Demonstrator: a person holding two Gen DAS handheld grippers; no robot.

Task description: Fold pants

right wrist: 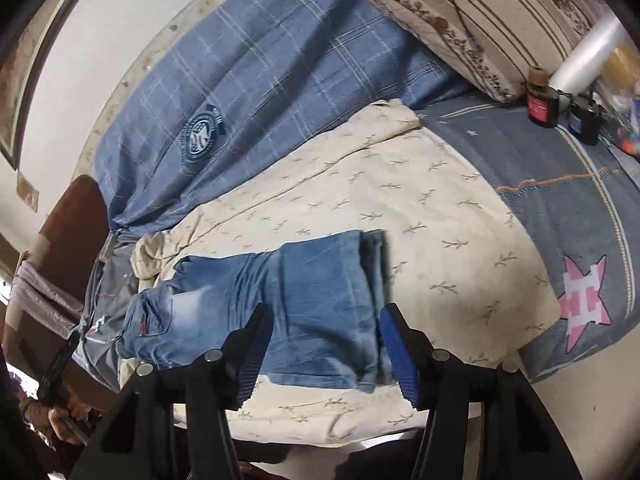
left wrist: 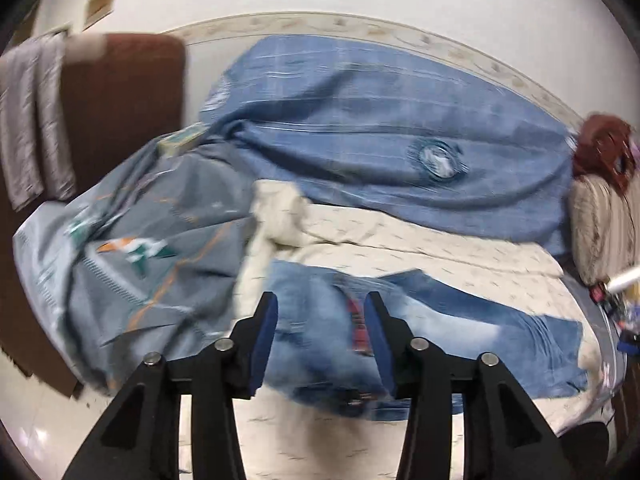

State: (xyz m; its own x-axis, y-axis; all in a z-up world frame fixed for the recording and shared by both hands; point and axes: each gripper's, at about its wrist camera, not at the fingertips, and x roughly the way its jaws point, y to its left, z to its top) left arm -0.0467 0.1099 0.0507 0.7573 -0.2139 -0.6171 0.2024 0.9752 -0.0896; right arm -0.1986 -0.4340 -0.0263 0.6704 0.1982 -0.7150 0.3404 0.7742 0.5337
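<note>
Faded blue denim pants (right wrist: 304, 304) are laid folded on the cream leaf-print sheet (right wrist: 440, 208); above them, left gripper (left wrist: 322, 332) and right gripper (right wrist: 326, 344) are held spread, empty.

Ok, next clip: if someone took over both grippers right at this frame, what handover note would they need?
Left gripper: open, empty, above the waist end of the jeans.
Right gripper: open, empty, over the leg end.
Jeans: lying on the cream sheet, legs stacked together lengthwise, back pocket facing up. The hem end looks turned over once, though blur makes it uncertain.
Done: lengthwise fold, possibly the first cross fold.
Left: likely one more fold bringing waist and leg ends together, then flatten.
</note>
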